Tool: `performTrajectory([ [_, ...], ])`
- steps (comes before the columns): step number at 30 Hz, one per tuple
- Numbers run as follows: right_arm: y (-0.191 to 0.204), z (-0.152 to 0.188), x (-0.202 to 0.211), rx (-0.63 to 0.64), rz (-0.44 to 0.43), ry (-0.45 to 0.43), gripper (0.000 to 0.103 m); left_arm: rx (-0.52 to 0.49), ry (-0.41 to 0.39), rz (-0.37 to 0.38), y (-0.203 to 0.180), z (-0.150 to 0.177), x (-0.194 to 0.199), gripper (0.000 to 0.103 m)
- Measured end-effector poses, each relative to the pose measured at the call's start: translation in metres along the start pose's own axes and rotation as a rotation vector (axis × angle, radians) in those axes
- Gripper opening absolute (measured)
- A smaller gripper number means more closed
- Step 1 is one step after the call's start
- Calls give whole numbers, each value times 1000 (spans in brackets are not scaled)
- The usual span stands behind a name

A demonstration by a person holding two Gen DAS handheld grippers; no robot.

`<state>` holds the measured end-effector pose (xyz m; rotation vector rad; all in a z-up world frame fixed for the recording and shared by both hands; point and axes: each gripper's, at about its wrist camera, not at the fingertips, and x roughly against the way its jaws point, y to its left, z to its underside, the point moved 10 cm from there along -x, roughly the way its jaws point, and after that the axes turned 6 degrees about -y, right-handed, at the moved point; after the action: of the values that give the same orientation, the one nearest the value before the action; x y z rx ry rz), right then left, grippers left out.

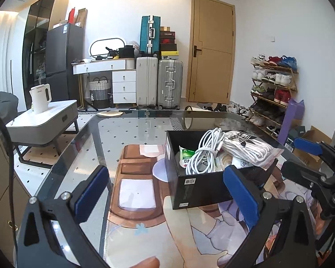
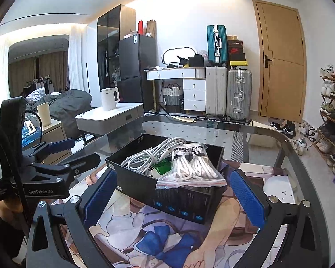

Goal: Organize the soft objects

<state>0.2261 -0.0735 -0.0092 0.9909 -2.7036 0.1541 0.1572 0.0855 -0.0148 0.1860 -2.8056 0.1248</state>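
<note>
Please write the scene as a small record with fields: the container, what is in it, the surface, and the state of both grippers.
container: black box, open top, no lid seen
contents: coiled white cable; zip bag of white laces lying on top, over the near rim; green-and-white packet partly buried
surface: glass table with a printed mat under the box
left gripper: open, empty, beside the box
right gripper: open, empty, jaws either side of the box, not touching
</note>
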Motion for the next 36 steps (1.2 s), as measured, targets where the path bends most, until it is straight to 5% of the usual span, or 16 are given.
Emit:
performTrajectory([
  [36,8,13,-3,31,45,-18,103,-53,17,10,-18,5,-6,103],
])
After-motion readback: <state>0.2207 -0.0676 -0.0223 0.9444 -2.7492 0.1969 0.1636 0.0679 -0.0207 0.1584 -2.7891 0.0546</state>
